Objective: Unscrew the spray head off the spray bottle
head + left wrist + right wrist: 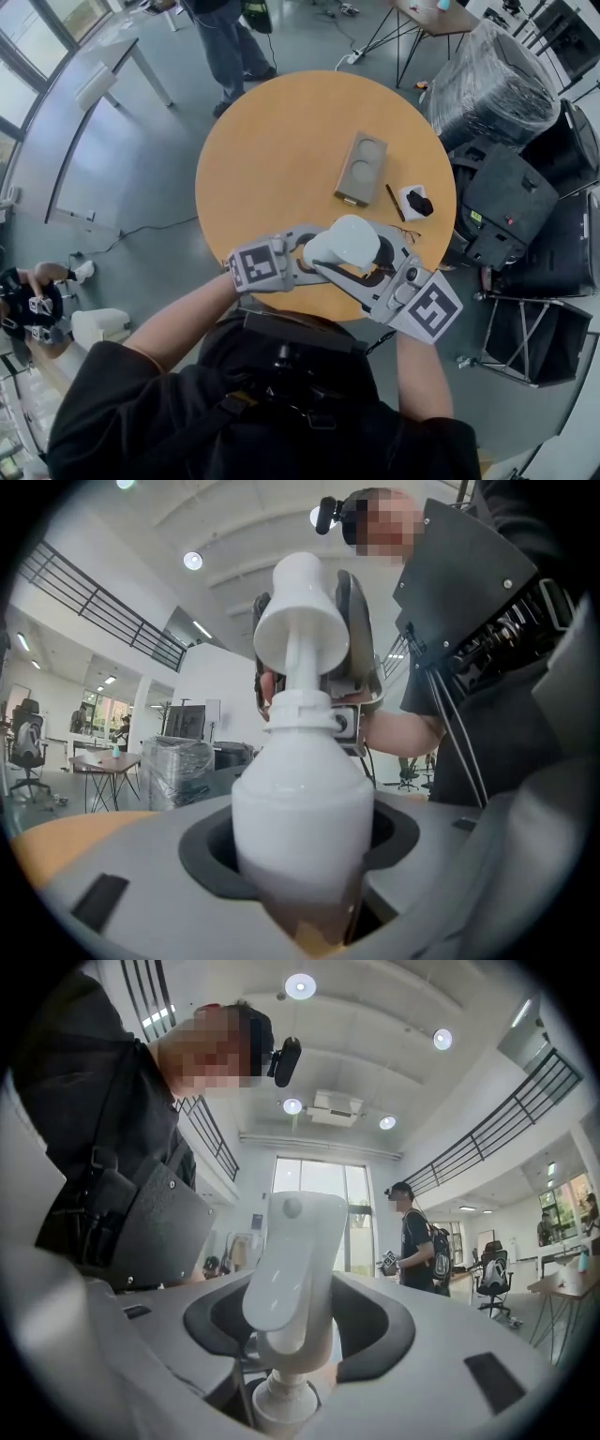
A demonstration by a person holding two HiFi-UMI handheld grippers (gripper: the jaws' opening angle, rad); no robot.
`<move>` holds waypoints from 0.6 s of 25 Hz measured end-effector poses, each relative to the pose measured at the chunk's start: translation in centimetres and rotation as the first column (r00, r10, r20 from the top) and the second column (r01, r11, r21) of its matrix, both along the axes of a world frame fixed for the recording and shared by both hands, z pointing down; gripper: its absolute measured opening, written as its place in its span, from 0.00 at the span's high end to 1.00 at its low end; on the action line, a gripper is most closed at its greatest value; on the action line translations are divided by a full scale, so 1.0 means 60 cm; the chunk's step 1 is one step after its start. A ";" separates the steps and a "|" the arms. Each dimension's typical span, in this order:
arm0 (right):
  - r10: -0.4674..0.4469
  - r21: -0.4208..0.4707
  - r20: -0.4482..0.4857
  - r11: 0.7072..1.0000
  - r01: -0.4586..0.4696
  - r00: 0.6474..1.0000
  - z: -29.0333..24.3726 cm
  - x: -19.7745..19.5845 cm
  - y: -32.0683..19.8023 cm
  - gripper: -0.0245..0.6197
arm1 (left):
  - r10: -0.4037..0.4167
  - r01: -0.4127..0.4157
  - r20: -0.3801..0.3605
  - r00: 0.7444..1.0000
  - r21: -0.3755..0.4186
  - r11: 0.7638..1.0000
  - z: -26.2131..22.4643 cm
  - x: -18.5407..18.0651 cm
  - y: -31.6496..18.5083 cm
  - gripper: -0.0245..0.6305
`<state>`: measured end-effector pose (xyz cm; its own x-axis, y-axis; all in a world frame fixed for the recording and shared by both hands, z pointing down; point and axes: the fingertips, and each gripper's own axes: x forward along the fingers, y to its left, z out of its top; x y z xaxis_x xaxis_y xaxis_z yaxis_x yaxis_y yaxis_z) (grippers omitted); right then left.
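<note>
While two grippers hold it, the spray bottle (352, 241) hangs above the round table (272, 159).
The left gripper (317, 253) pinches the white body with its fingers; the right gripper (364, 272) has its fingers closed around the spray head (292, 1260), which is not yet off the neck.

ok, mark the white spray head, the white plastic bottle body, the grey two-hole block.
white spray head (292, 1260), right gripper view, front face.
white plastic bottle body (302, 817), left gripper view, side wall.
grey two-hole block (361, 169), head view, between the holes.
</note>
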<state>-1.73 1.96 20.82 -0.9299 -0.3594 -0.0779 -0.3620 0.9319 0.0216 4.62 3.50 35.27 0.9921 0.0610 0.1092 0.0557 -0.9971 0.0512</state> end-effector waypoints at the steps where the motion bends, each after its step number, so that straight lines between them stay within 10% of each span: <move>1: 0.002 0.009 0.001 1.000 -0.002 1.000 -0.007 0.001 0.002 0.59 | -0.005 0.005 0.000 1.000 0.002 1.000 0.000 -0.001 -0.001 0.52; 15: 0.085 0.055 0.073 0.994 -0.090 0.994 -0.089 0.035 0.007 0.59 | -0.085 0.084 0.029 0.996 0.033 0.996 0.032 -0.024 -0.016 0.52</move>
<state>0.37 2.40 15.50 -0.8866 -0.4321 -0.1650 -0.4446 0.8945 0.0465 3.17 2.55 37.21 0.9898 -0.0271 0.1396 -0.0302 -0.9993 0.0200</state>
